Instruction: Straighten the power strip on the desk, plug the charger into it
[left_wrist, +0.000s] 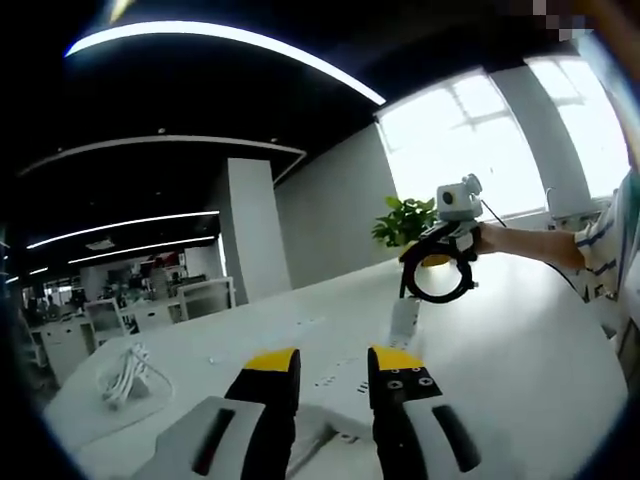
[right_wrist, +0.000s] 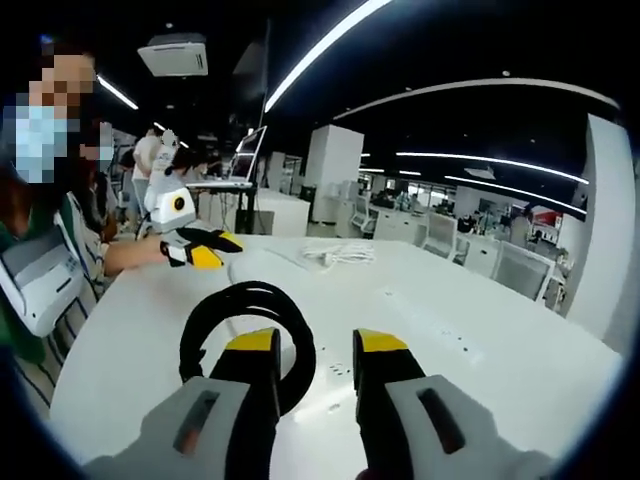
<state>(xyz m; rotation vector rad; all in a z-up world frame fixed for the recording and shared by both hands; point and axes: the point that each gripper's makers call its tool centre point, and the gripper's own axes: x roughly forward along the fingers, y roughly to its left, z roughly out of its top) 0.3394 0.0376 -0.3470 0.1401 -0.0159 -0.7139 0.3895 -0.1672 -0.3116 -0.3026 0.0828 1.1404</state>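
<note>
A long white power strip lies flat on the white desk, running away under my left gripper, whose yellow-tipped jaws stand open above it. In the right gripper view the power strip stretches off to the right. My right gripper is open, with a black coiled cable loop ringing its left jaw. From the left gripper view, the right gripper is raised over the desk with the cable loop hanging from it. A white block sits just below the loop. The left gripper shows across the desk.
A bundle of white cable lies at the desk's far corner, also visible as the white cable. A potted plant stands by the window. A person's arm and striped sleeve border the desk. Other desks and chairs stand beyond.
</note>
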